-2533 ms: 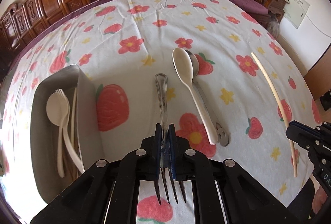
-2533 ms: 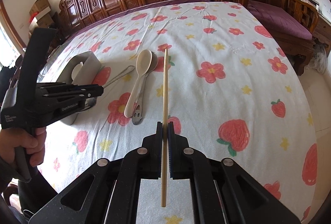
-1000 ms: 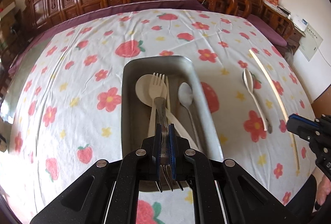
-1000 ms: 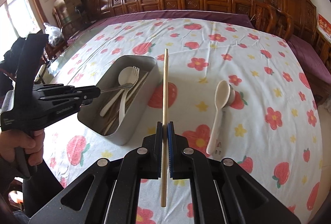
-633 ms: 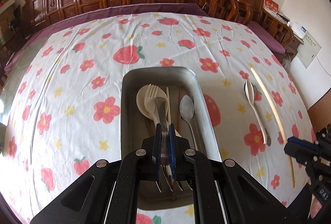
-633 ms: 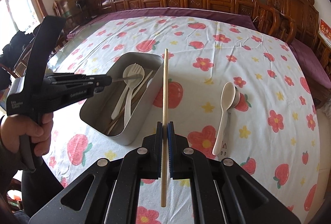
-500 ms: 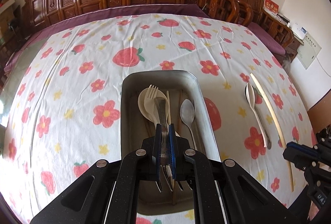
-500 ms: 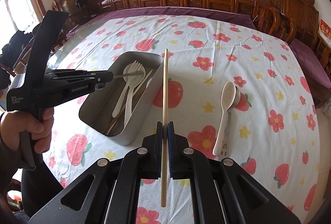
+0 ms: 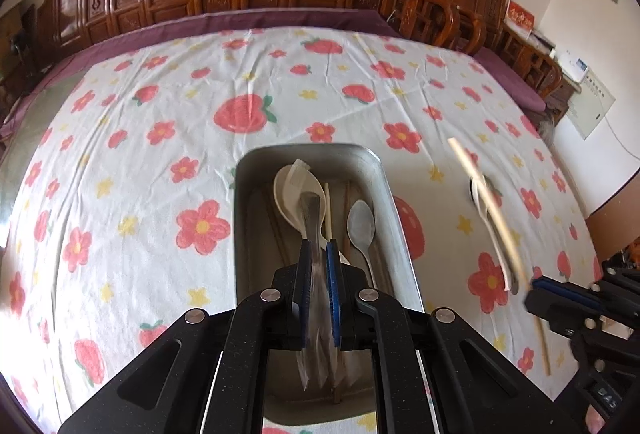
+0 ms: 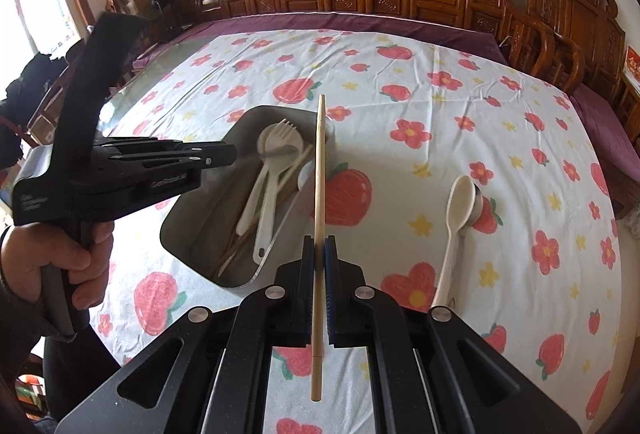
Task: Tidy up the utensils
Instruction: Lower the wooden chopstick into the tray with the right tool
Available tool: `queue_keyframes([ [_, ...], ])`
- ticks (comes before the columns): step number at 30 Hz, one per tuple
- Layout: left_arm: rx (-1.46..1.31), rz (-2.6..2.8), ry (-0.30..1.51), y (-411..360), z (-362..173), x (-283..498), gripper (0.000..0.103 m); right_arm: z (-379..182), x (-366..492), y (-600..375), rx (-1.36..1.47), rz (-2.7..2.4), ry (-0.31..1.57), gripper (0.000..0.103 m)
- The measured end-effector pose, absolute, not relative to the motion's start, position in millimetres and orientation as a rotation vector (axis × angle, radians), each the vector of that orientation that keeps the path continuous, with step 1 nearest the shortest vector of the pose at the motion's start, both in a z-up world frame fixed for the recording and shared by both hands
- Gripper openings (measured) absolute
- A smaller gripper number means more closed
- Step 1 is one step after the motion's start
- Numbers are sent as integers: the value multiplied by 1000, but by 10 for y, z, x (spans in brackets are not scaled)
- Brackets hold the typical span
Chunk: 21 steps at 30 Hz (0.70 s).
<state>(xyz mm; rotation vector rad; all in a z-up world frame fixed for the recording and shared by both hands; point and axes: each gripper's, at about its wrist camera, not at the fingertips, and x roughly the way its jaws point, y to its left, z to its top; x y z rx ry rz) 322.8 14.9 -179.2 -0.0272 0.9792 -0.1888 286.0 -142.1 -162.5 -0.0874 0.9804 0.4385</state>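
Between left jaws, blurred fork (image 9: pixel 318 298).

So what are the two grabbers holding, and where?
The right gripper pinches a chopstick near its lower end. The left gripper looks parted around a blurred metal fork; its hold cannot be told.

Bright daylight from a left window (image 10: pixel 24 5), fisheye-bent edges, motion blur on the metal fork (image 9: pixel 316 266).

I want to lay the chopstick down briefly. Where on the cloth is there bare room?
Free: the cloth right of the cream spoon, and the far stretch between the metal tray and the purple border. Crowded: the tray, full of utensils, and the strip between tray and spoon, under the right gripper holding the chopstick.
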Motion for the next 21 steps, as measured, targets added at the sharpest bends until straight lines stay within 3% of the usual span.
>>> queue_keyframes([
  [21,2,-135,888,909,-1496,2741,7,-1821,3346,-656,-23,484,1008,6],
])
